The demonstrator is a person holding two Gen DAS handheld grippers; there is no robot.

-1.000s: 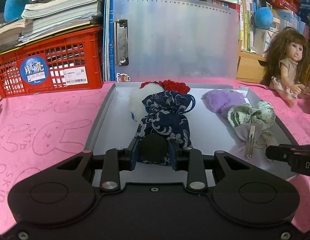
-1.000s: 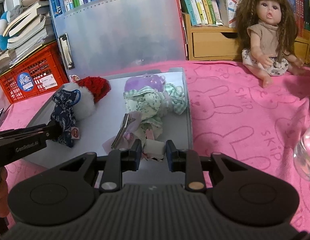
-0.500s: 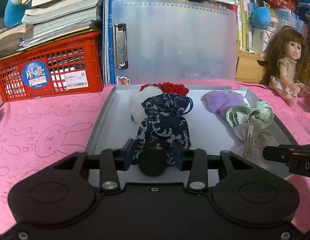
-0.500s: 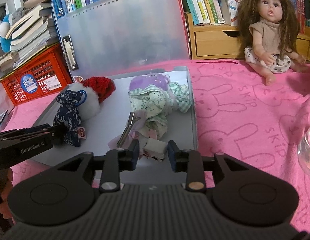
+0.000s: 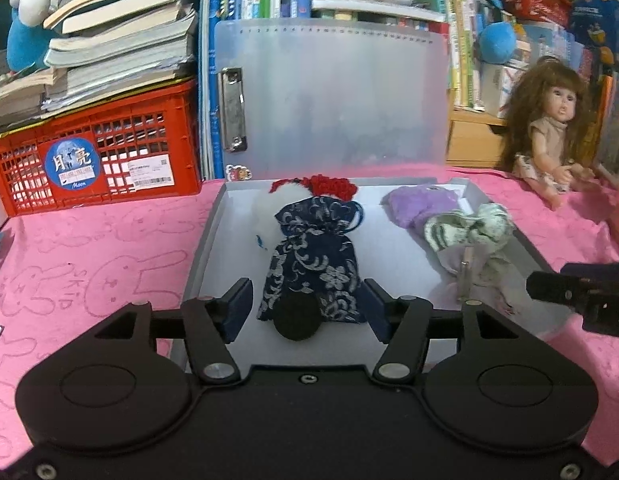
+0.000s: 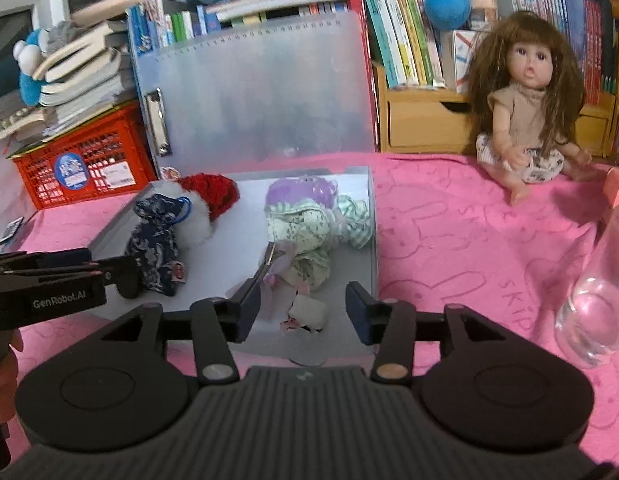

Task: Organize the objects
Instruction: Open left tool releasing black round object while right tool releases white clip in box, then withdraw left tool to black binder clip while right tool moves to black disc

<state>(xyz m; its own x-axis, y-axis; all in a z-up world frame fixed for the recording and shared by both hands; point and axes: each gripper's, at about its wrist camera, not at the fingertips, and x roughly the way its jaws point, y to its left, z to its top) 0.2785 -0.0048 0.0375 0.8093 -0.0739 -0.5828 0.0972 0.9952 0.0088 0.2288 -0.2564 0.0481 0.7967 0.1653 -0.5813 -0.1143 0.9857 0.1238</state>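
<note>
Pouch (image 5: 311, 268) of navy cloth with white flowers lies in the grey tray (image 5: 213, 248), at 12 o'clock from the left gripper (image 5: 308, 312), whose jaws are opening around its lower end without pressing it. The right gripper (image 6: 303, 312) is opening too, over a small white tag (image 6: 306, 314); the green-and-white cloth bundle (image 6: 309, 224) lies beyond at 12 o'clock. Both things look soft, light and not fragile; I think the gathered neck of the pouch gives the best hold.
</note>
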